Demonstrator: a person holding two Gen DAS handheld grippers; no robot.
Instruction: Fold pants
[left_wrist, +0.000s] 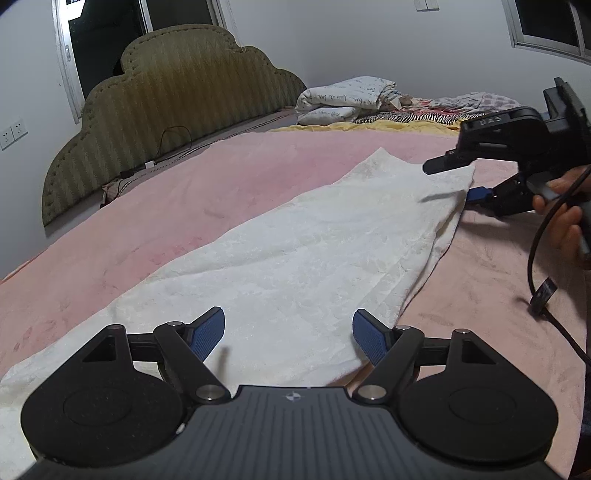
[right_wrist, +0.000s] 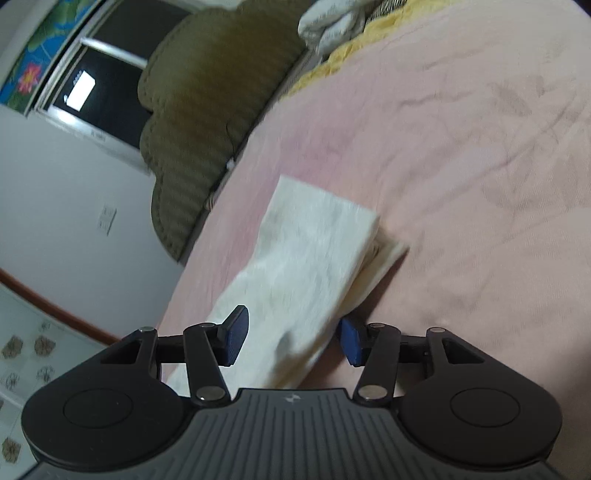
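The white pants (left_wrist: 295, 251) lay on the pink blanket (left_wrist: 184, 192) of the bed as one long narrow strip, and along the 3 o'clock edge in the left wrist view a second layer showed under the top one. From that I judged the first fold, leg over leg, was already made, while the crosswise folds that would shorten the strip into a compact bundle were all left to do.

The left gripper (left_wrist: 288, 332) hovered over the near end of the strip with its blue fingers (left_wrist: 208, 332) spread wide and nothing between them; whether they touched the cloth could not be told. The right gripper (left_wrist: 469, 181), carried in the person's hand (left_wrist: 561, 218), sat at the far end, at about 2 o'clock in the left view. Its fingers were parted too: one above the cloth, the other low at the edge just beside the corner. In the right wrist view, which was blurred, the right gripper's fingers (right_wrist: 234, 332) straddled the strip without pinching it.

The likely next step was to grasp one end and carry it over toward the other. The olive headboard (left_wrist: 177, 96) stood at 11 o'clock, and a heap of bedding (left_wrist: 347, 98) lay well apart at 12 o'clock.
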